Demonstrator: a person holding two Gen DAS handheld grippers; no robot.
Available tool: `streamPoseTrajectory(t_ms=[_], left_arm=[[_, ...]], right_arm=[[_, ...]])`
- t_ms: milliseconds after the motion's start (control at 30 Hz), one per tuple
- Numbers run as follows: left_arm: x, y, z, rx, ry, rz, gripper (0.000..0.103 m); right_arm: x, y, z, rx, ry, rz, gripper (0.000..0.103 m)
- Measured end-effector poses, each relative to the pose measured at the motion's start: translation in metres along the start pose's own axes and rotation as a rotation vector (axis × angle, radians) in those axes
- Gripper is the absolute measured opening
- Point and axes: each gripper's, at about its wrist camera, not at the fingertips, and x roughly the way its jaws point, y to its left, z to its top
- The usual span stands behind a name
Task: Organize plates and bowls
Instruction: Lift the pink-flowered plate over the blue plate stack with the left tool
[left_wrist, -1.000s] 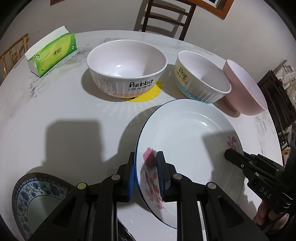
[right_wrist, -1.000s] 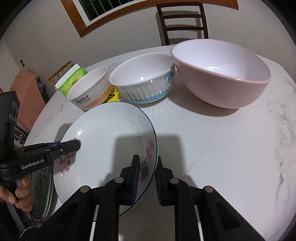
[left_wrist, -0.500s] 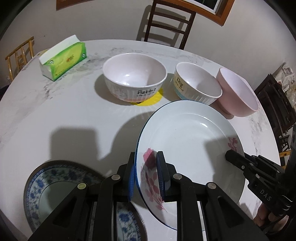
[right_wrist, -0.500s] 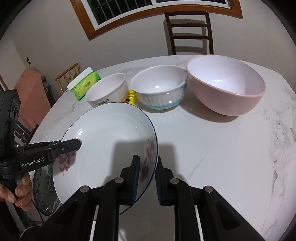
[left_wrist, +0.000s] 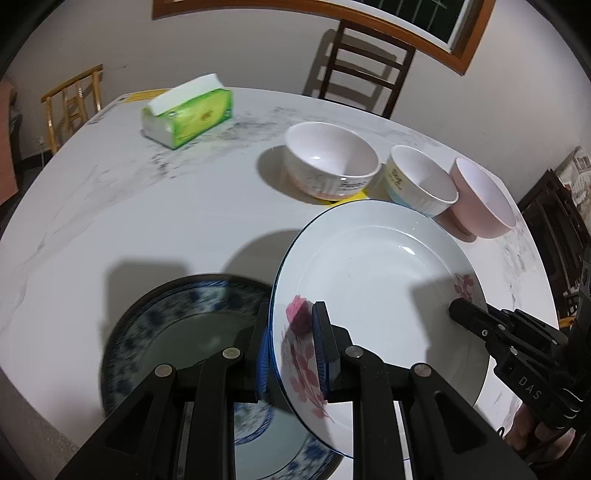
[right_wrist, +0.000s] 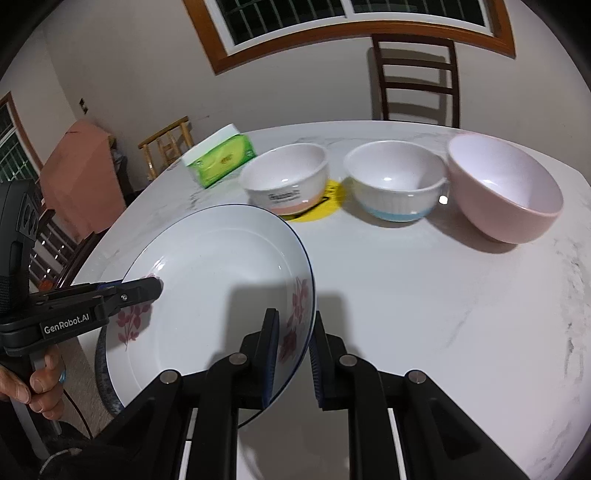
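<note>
A white plate with pink flowers (left_wrist: 373, 273) (right_wrist: 214, 273) is held in the air by both grippers, one on each side of its rim. My left gripper (left_wrist: 290, 325) is shut on its left rim. My right gripper (right_wrist: 293, 332) is shut on its right rim. A blue patterned plate (left_wrist: 184, 332) lies on the table under the white plate's left part; only its dark edge (right_wrist: 101, 373) shows in the right wrist view. Three bowls stand in a row at the back: a white rabbit bowl (left_wrist: 330, 162) (right_wrist: 286, 181), a white and blue bowl (left_wrist: 421, 181) (right_wrist: 393, 179), and a pink bowl (left_wrist: 480, 199) (right_wrist: 506, 188).
A green tissue box (left_wrist: 188, 110) (right_wrist: 219, 157) lies at the back left of the white marble table (left_wrist: 166, 206). A yellow disc (right_wrist: 321, 208) lies under the rabbit bowl. A dark chair (right_wrist: 415, 81) stands behind the table, a wooden chair (left_wrist: 70, 99) at the left.
Both grippers have lifted the white plate higher and drawn it back toward the near edge. The bowls look farther off, and more of the blue plate shows beneath.
</note>
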Motion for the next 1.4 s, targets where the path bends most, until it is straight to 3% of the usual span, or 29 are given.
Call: streamPoseTrajectory(t_ms=[767, 1400], left_arm=[[-0.024, 0.094, -0.053, -0.175, 0.013, 0.062, 0.017], [-0.014, 0.114, -0.059, -0.196, 0.043, 0.069, 0.018]], right_arm=[[0.037, 0.091, -0.022, -0.118, 0.105, 0.079, 0.016], [0.057, 0.097, -0.025, -0.109, 0.139, 0.088, 0.016]])
